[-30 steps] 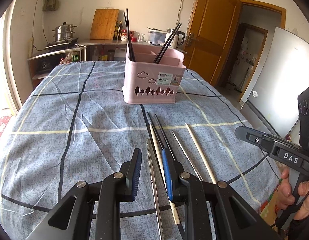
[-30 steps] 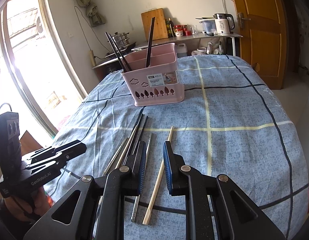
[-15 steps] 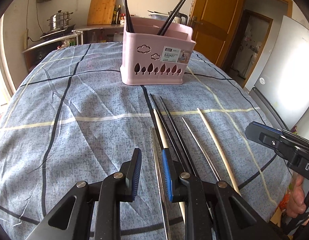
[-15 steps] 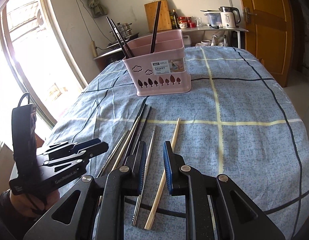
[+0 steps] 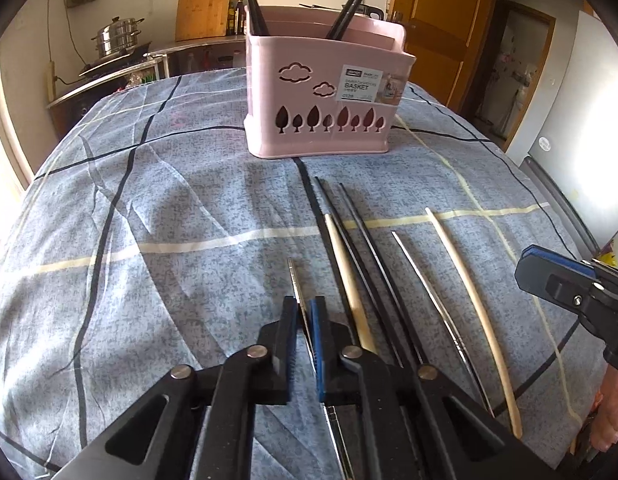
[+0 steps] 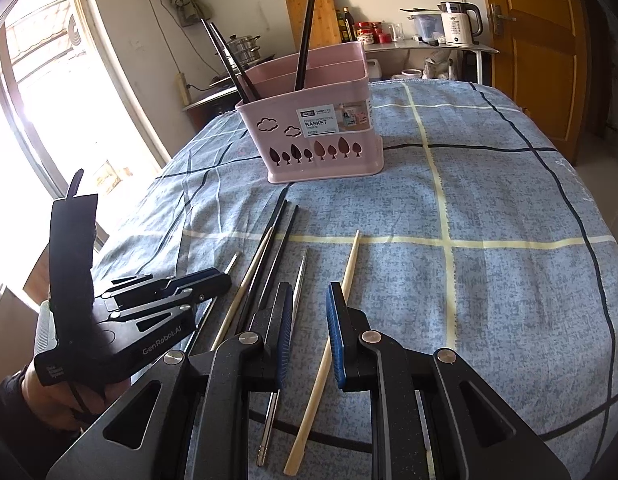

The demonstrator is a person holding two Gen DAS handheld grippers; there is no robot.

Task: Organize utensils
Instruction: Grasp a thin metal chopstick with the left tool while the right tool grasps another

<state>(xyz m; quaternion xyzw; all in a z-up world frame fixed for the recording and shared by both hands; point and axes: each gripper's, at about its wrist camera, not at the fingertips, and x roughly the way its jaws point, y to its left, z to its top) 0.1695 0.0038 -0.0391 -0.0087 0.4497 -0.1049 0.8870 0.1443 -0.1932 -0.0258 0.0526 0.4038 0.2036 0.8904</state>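
Observation:
A pink utensil basket (image 5: 325, 92) with black chopsticks standing in it sits mid-table. In front of it lie loose chopsticks: two black ones (image 5: 349, 232), a wooden one (image 5: 345, 264), a metal one (image 5: 429, 292) and a second wooden one (image 5: 469, 304). My left gripper (image 5: 303, 308) is down at the cloth, shut on another metal chopstick (image 5: 295, 280) at the left of the row. My right gripper (image 6: 307, 292) stands open low over the table. A wooden chopstick (image 6: 345, 280) runs between its fingers, and a metal chopstick (image 6: 299, 292) lies beside its left finger.
The blue checked cloth (image 6: 489, 200) drops off at the table's near and right edges. Behind stand a counter with a kettle (image 6: 459, 24), a cutting board (image 5: 205, 8) and a steel pot (image 5: 117, 36). A bright window (image 6: 49, 120) is at left, a wooden door (image 6: 549, 40) at right.
My left gripper dropped toward the cloth and moved forward, then shut on the leftmost metal chopstick. The right gripper sank a little toward the table, its jaws unchanged.

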